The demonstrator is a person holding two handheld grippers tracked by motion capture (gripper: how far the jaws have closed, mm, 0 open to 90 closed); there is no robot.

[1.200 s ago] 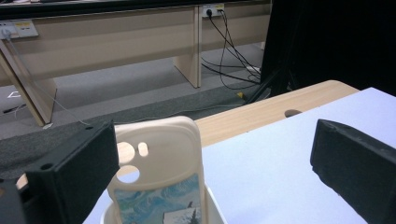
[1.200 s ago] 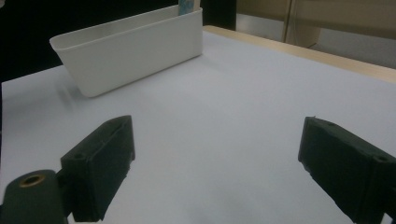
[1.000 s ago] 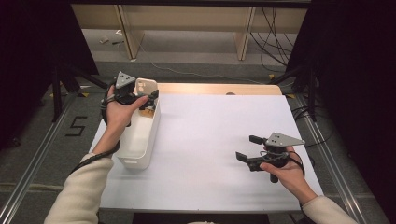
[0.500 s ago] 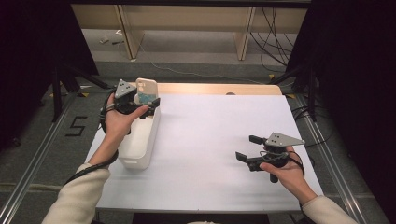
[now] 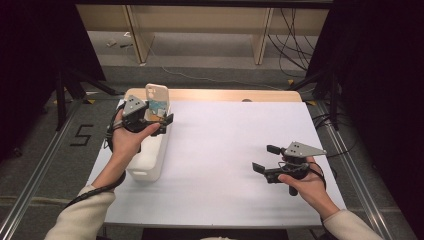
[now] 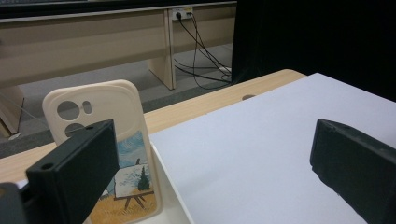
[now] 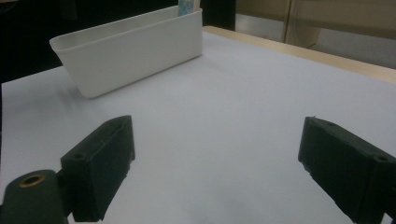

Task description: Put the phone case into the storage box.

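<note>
A cream phone case (image 5: 155,96) printed with a painting stands upright at the far end of a white bin (image 5: 148,162). In the left gripper view the phone case (image 6: 109,105) leans just behind the left jaw, above the bin's rim (image 6: 173,198). My left gripper (image 5: 162,125) hovers over the bin close to the case, and its jaws (image 6: 210,154) are open with nothing between them. My right gripper (image 5: 265,159) is held low over the white table sheet at the right, open and empty (image 7: 219,149). It faces the bin (image 7: 130,46), where a blue strip of the case (image 7: 187,5) pokes up.
The white sheet (image 5: 235,135) covers most of the table, with a wooden strip (image 5: 235,95) along its far edge. Beyond the table stand wooden furniture legs and loose cables (image 5: 287,30) on the floor. Metal rails run along both sides.
My left gripper has drawn back a little toward the person and sunk lower over the bin. The phone case stays standing at the far end. The right gripper has not moved.
</note>
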